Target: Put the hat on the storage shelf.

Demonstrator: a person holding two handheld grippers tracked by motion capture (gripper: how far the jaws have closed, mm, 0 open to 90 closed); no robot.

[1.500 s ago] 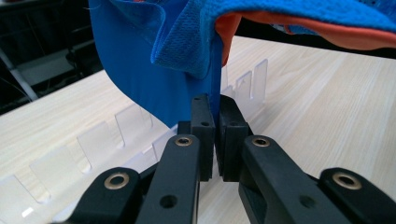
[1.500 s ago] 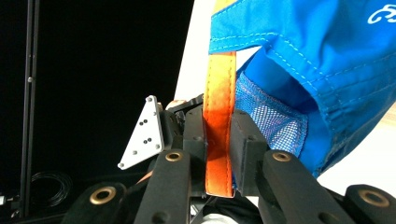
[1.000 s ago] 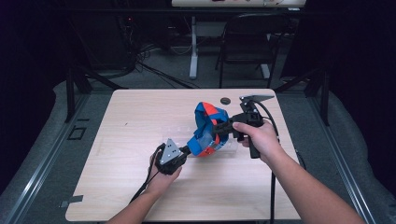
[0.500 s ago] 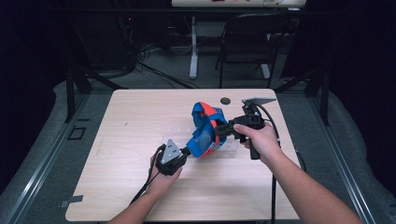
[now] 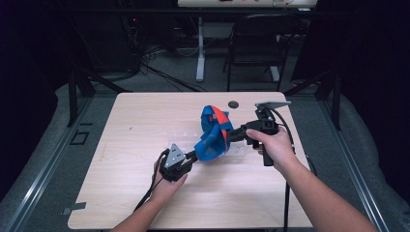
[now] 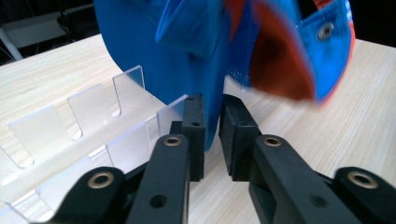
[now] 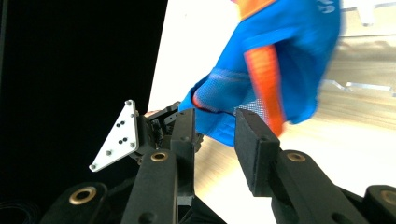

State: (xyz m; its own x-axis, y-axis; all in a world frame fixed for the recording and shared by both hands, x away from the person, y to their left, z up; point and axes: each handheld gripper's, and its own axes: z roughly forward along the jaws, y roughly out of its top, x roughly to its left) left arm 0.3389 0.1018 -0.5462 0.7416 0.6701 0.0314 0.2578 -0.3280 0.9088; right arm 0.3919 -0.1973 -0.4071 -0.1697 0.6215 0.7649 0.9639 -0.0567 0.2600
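A blue and orange mesh cap [image 5: 212,135] hangs crumpled over the table [image 5: 145,125], between my two grippers. My left gripper [image 5: 193,155] reaches its lower left edge from the near side. In the left gripper view the blue brim [image 6: 187,56] dips between the jaws [image 6: 212,135], which have just been opening and stand a little apart, open. My right gripper [image 5: 231,135] comes in from the right. Its jaws [image 7: 215,135] have also just been opening, and the cap's mesh edge [image 7: 224,116] sits loosely in a wider gap.
A clear acrylic rack with slotted tabs [image 6: 84,116] lies on the table under the cap, and its end shows in the high view [image 5: 237,151]. A small dark round object [image 5: 233,103] sits near the far edge. A chair [image 5: 256,48] stands beyond the table.
The cap has slumped slightly lower and leftward between the grippers. Both hands stay almost where they were.
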